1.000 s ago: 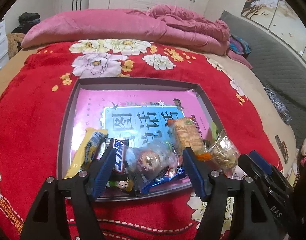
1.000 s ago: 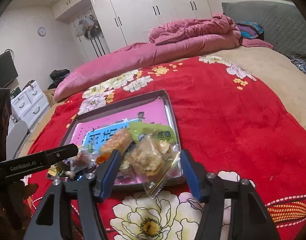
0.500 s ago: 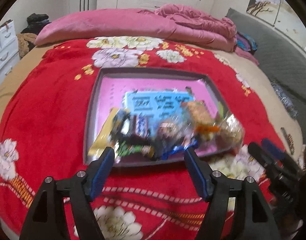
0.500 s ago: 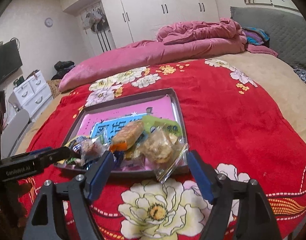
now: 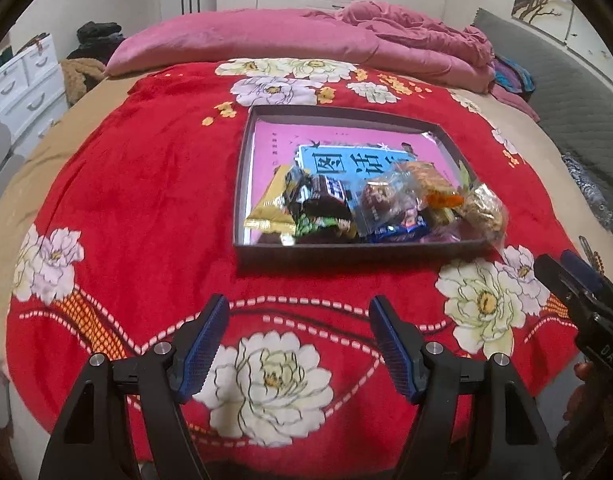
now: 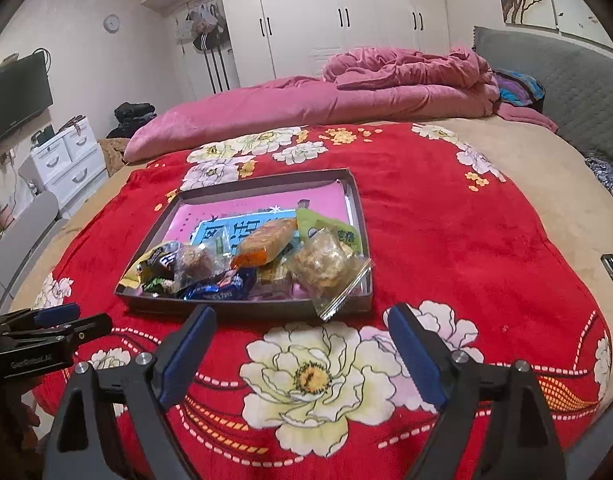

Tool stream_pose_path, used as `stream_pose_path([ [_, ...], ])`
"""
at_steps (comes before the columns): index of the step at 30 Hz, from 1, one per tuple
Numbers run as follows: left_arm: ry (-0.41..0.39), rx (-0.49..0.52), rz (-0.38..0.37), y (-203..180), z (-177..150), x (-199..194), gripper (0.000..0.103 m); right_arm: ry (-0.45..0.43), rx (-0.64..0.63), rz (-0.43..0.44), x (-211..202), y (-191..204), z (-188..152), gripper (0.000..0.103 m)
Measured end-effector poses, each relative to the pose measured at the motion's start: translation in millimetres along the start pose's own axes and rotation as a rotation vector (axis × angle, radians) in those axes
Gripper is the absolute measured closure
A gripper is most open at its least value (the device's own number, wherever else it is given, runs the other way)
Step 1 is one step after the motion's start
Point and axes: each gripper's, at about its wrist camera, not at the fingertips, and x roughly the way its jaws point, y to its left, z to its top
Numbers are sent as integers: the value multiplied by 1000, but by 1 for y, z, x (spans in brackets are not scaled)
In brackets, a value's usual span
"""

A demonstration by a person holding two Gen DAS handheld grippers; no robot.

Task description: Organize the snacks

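Both empty | left gripper (image 5: 298, 344) jaws apart | right gripper (image 6: 302, 356) jaws just widened

Both grippers are backing away from the tray (image 5: 358, 249) toward 6 o'clock: left gripper (image 5: 298, 346) empty, right gripper (image 6: 302, 354) widening, empty.

- The left wrist camera sits just behind the left tongs (image 5: 298, 344). It looks forward and down across the bed's red blanket (image 5: 146, 200) at the snack tray (image 5: 242, 184), which is near.
- The right wrist camera sits behind the right tongs (image 6: 302, 352), more to the right.
- Both views share the tray, blanket and pink quilt (image 6: 306, 104).
- Each view catches the other tongs at its edge.
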Motion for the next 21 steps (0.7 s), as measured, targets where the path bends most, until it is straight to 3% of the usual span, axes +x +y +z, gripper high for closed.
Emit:
stream_pose_path([
  [21, -31, 48, 1, -23, -21, -29, 29, 1, -42, 9, -17, 26, -18, 8],
])
